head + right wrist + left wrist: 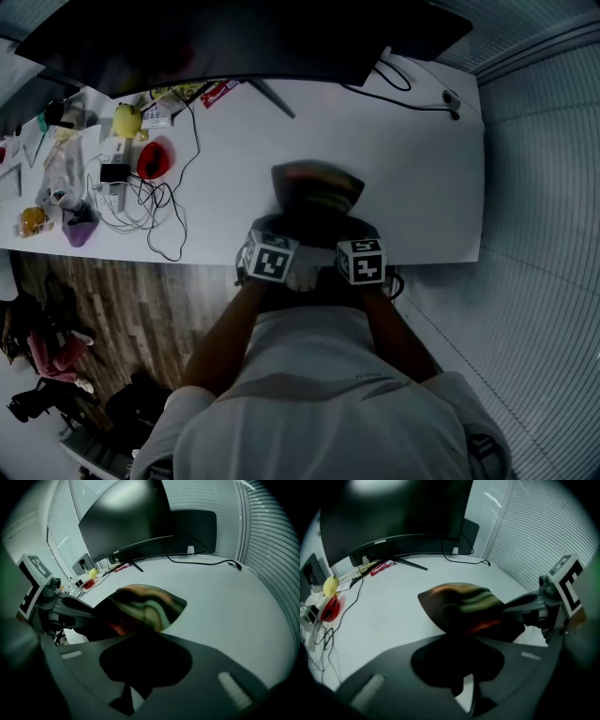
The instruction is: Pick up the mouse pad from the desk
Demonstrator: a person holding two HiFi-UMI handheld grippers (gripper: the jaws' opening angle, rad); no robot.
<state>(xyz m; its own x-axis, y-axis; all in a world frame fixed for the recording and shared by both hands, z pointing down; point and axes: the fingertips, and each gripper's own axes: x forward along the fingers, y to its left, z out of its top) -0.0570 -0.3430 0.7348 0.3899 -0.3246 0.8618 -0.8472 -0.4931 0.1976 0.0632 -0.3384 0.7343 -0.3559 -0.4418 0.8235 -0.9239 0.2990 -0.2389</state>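
Green, orange and black stripes are running across the mouse pad [317, 190], which is sitting at the desk's [412, 178] near edge, just right of the middle, with its near side tilting up off the white top. The left gripper [458, 638] is pinching that raised side with its jaws pressed onto it, and the right gripper [143, 638] is clamping the same side just beside it. Along the desk's far edge a dark curved monitor [206, 42] is standing. At the desk's left end black cables [155, 202] are tangling near a red item [153, 159] and a yellow one [127, 120]. Past the desk's right end grey blinds [544, 234] are hanging.
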